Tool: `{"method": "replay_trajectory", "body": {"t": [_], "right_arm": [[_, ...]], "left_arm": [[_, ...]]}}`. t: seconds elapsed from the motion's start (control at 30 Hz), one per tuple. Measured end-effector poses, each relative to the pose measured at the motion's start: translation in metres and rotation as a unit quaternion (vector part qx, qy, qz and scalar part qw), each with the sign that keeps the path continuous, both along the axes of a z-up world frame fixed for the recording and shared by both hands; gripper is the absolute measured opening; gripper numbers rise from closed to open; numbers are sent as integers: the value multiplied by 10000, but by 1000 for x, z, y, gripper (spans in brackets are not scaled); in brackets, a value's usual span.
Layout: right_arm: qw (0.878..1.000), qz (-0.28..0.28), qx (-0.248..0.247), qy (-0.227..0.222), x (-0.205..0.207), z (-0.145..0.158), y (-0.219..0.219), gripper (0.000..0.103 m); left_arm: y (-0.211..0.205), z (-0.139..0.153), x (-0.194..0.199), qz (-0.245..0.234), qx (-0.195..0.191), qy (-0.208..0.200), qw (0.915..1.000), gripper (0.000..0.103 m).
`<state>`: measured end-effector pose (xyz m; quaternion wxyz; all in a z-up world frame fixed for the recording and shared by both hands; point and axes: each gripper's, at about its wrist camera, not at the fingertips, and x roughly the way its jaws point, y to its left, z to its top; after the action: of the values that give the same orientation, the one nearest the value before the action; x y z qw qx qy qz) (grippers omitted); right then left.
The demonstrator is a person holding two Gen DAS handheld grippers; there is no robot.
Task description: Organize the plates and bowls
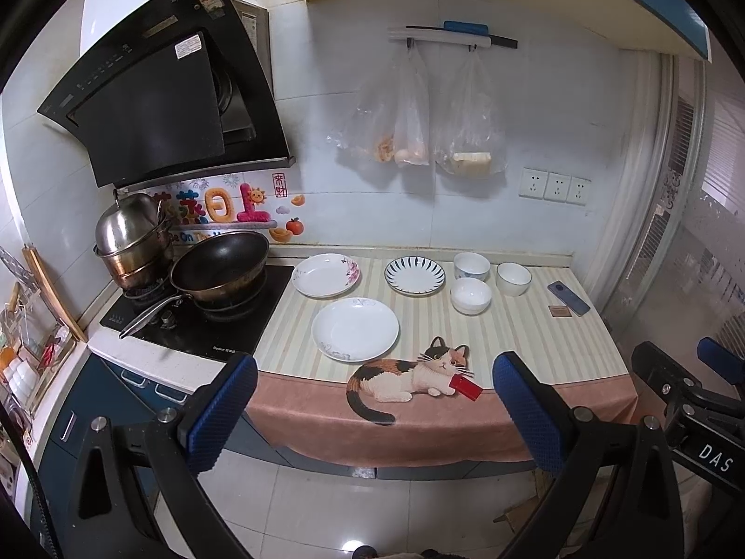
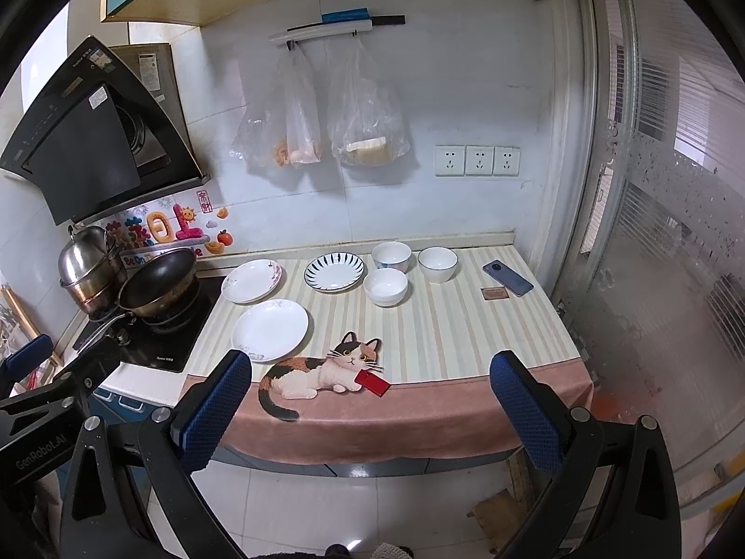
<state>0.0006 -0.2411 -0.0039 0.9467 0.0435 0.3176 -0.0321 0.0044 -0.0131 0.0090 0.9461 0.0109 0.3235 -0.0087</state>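
Three plates lie apart on the striped counter cloth (image 1: pixel 535 335): a large white plate (image 1: pixel 355 329) (image 2: pixel 270 330) in front, a floral plate (image 1: pixel 326 275) (image 2: pixel 251 280) behind it, and a blue-striped plate (image 1: pixel 414 275) (image 2: pixel 334 271) to the right. Three white bowls stand upright beside them: back left (image 1: pixel 471 265) (image 2: pixel 391 256), front (image 1: pixel 470 296) (image 2: pixel 385 286), back right (image 1: pixel 513 278) (image 2: pixel 437 264). My left gripper (image 1: pixel 375 414) is open and empty, held off the counter's front edge. My right gripper (image 2: pixel 370 412) is open and empty, likewise in front of the counter.
A stove (image 1: pixel 200 316) with a black wok (image 1: pixel 219 263) and stacked steel pots (image 1: pixel 130 242) sits left of the plates. A phone (image 1: pixel 568 298) (image 2: pixel 507 278) and a small brown card (image 2: pixel 493 293) lie at the right. Bags hang on the wall above (image 1: pixel 409 116).
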Motion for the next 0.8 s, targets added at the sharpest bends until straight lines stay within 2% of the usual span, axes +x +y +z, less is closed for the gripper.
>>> {"method": "replay_trajectory", "body": {"t": [0.8], "right_arm": [[10000, 17, -26, -10, 3, 5, -1, 103]], "left_arm": [[-1, 1, -2, -10, -17, -29, 10000, 103]]}}
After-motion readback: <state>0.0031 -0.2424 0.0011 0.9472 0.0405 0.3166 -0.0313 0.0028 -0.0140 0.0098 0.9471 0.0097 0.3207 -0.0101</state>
